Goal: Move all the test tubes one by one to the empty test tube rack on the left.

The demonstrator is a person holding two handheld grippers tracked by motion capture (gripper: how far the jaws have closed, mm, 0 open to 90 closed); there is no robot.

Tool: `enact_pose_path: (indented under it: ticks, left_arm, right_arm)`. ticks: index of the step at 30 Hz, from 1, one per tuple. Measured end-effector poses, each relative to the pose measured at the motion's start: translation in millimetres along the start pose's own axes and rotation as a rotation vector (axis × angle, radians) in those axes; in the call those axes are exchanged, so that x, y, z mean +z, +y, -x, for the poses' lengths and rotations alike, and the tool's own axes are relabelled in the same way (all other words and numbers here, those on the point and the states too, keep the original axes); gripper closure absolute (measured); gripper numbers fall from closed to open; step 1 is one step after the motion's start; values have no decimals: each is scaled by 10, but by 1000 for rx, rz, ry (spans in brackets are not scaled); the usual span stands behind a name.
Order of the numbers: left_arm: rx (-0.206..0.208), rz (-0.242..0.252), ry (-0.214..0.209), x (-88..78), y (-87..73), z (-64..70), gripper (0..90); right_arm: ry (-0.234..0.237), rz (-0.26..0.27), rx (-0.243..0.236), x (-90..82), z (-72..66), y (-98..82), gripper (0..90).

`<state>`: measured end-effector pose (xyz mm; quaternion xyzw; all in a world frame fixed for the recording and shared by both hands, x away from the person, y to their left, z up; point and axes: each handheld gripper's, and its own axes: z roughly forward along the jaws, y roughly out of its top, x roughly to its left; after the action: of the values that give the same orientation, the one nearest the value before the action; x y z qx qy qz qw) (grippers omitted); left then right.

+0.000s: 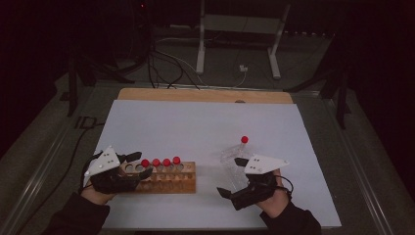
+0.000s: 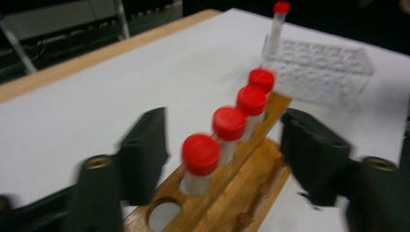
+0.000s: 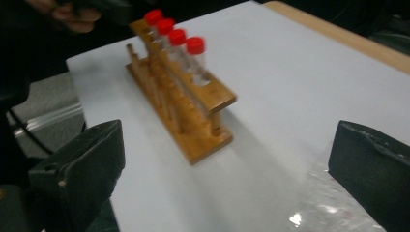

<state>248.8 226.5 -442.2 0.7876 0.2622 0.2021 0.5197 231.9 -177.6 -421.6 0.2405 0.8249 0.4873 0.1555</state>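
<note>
left claw [image 1: 139, 165]: released, jaws standing either side of the wooden rack's left end, nothing gripped
right claw [image 1: 230, 177]: jaws wide apart, straddling the clear plastic rack [image 1: 236, 164], not visibly pressing on it
wooden rack [image 1: 164, 178]: near desk [image 1: 205, 122] front edge, left of centre; long axis runs left-right
red-capped tubes [image 1: 160, 162]: four in the back row, upright
nearest tube [image 2: 200, 163]: straight ahead between the left jaws; left hand is nearer
lone tube [image 1: 243, 143]: upright in the clear rack's far end
</note>
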Motion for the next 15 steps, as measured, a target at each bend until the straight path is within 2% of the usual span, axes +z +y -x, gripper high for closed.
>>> enact_pose_path:
  ticks: [2, 3, 7, 13, 15]
  left_arm:
    - [8, 8, -10, -27, 24, 44, 155]
    - [10, 15, -20, -35, 34, 65, 150]
    - [7, 33, -48, -44, 69, 129, 25]
    - [15, 47, -74, -44, 85, 176, 18]
    - [28, 43, -67, -42, 90, 195, 18]
  right_arm:
    - [-19, 10, 6, -42, 55, 7, 0]
    - [-30, 13, 10, -62, 88, 8, 0]
    - [-73, 39, 42, -145, 239, -1, 0]
    - [-159, 51, 73, -210, 505, -65, 0]
    - [-190, 43, 83, -198, 607, -106, 0]
